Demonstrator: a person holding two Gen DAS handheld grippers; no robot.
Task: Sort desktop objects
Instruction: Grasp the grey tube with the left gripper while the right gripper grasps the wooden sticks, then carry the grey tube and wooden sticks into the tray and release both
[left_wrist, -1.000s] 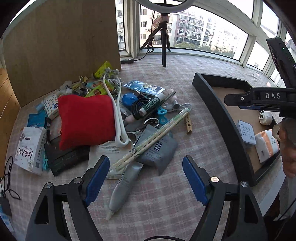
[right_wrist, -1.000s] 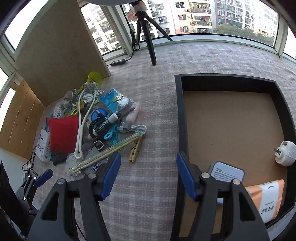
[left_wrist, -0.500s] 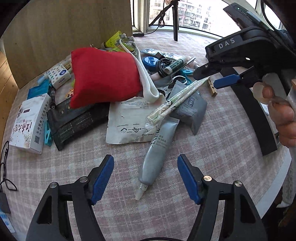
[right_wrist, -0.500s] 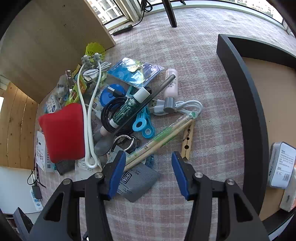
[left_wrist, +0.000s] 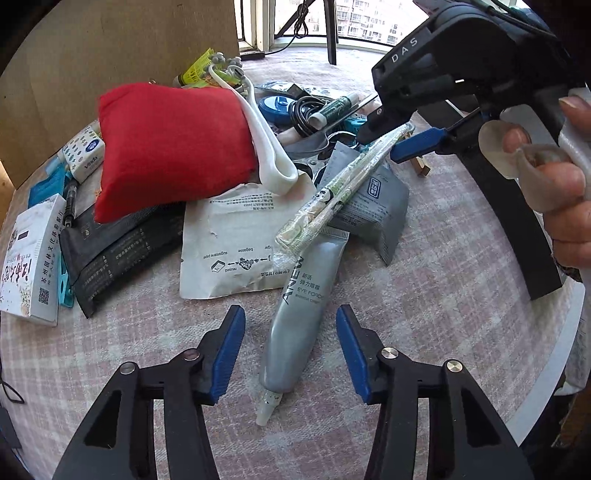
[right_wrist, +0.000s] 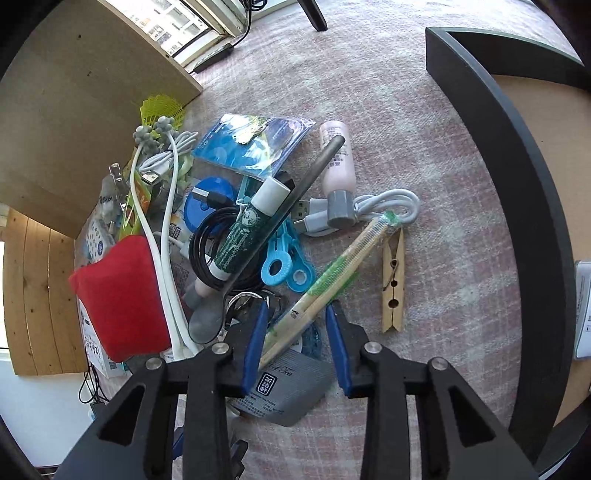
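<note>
Right gripper (right_wrist: 295, 347) has descended onto the chopsticks (right_wrist: 332, 280), jaws part-open astride them; left gripper (left_wrist: 290, 347) wide open, empty: grasp imminent.

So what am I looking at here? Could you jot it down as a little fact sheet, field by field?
Setting: checked tablecloth covered with a pile of small items
Left gripper: open, straddling a grey eye-cream tube
Right gripper: open, fingers either side of wrapped chopsticks, not yet closed
Beside the chopsticks: wooden clothespin, lying apart
Under them: grey tea packet
Largest item: red cushion
Destination, probably: black tray on the right
</note>
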